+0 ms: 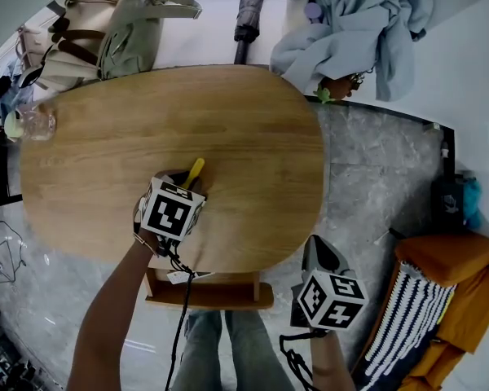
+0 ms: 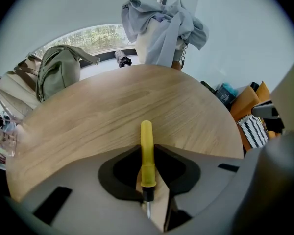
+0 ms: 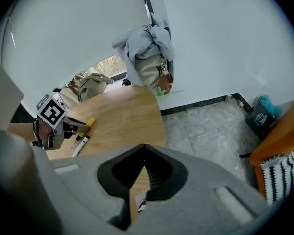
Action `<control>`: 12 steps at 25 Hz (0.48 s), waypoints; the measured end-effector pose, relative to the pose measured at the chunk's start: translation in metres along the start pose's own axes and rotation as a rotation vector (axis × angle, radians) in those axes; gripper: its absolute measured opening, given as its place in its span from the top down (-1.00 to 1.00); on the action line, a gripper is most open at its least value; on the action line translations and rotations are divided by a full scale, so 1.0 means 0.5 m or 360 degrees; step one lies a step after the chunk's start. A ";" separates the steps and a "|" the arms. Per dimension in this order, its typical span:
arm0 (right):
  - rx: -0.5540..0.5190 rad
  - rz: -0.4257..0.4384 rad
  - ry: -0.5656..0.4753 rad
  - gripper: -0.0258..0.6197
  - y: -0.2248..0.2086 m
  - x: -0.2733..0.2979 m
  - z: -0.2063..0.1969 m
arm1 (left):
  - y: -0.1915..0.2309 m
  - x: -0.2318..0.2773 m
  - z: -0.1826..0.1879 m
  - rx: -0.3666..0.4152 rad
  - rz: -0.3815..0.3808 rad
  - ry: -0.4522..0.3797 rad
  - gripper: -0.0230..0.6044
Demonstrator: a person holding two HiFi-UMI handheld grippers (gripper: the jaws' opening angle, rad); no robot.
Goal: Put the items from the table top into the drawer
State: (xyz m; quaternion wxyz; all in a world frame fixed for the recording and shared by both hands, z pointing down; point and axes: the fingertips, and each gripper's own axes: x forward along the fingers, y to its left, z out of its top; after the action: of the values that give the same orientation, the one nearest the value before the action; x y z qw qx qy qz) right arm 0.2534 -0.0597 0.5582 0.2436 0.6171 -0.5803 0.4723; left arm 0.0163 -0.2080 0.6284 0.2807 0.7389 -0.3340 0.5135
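A yellow-handled screwdriver (image 1: 196, 170) lies near the front middle of the oval wooden table (image 1: 98, 145). My left gripper (image 1: 183, 190) points steeply down over it and is shut on the screwdriver (image 2: 146, 131): the yellow handle sticks out past the jaws and the metal shaft runs back between them. A white marker pen (image 3: 81, 145) lies on the table beside the left gripper (image 3: 63, 126). The open wooden drawer (image 1: 208, 293) juts out under the table's front edge. My right gripper (image 1: 319, 255) hangs to the right of the drawer above the floor, its jaws (image 3: 144, 147) shut with nothing in them.
A glass jar (image 1: 37, 122) stands at the table's left end. Bags (image 1: 106, 31) and a heap of pale blue clothes (image 1: 350, 23) sit beyond the far edge. An orange cushion and striped cloth (image 1: 440, 283) lie at the right on the grey stone floor (image 1: 375, 177).
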 end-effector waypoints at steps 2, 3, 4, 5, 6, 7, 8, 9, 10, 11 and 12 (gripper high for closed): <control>0.0002 -0.0004 -0.0002 0.91 -0.003 -0.002 -0.001 | 0.001 0.000 -0.003 -0.0007 -0.0004 0.0013 0.68; 0.0003 -0.0005 -0.0003 0.91 -0.004 -0.003 -0.002 | 0.002 0.000 -0.002 -0.0007 -0.0003 0.0010 0.68; 0.0004 -0.0006 -0.0004 0.91 -0.005 -0.004 -0.003 | 0.002 0.001 -0.002 -0.0003 0.0000 0.0006 0.68; 0.0005 -0.0007 -0.0004 0.91 -0.006 -0.004 -0.005 | 0.003 0.000 -0.001 0.0002 0.0004 0.0004 0.68; 0.0006 -0.0008 -0.0005 0.91 -0.007 -0.005 -0.006 | 0.003 -0.002 0.000 0.0007 0.0010 0.0002 0.69; 0.0006 -0.0007 -0.0005 0.91 -0.006 -0.005 -0.007 | 0.003 -0.004 0.001 0.0011 0.0017 -0.0003 0.69; 0.0006 -0.0007 -0.0006 0.91 -0.005 -0.006 -0.007 | 0.004 -0.006 0.004 0.0013 0.0025 -0.0012 0.69; 0.0005 -0.0006 -0.0007 0.91 -0.004 -0.007 -0.008 | 0.006 -0.009 0.005 0.0015 0.0032 -0.0017 0.69; 0.0004 -0.0005 -0.0007 0.91 -0.002 -0.008 -0.008 | 0.007 -0.012 0.004 0.0015 0.0038 -0.0017 0.70; 0.0001 -0.0004 -0.0008 0.91 0.000 -0.009 -0.008 | 0.008 -0.016 0.004 0.0017 0.0041 -0.0019 0.70; -0.0001 -0.0002 -0.0010 0.91 0.003 -0.010 -0.008 | 0.009 -0.019 0.003 0.0022 0.0042 -0.0022 0.70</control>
State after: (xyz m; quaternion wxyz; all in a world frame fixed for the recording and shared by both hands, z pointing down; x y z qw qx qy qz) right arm 0.2516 -0.0544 0.5553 0.2424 0.6188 -0.5808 0.4700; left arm 0.0113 -0.2100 0.6193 0.2664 0.7399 -0.3422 0.5144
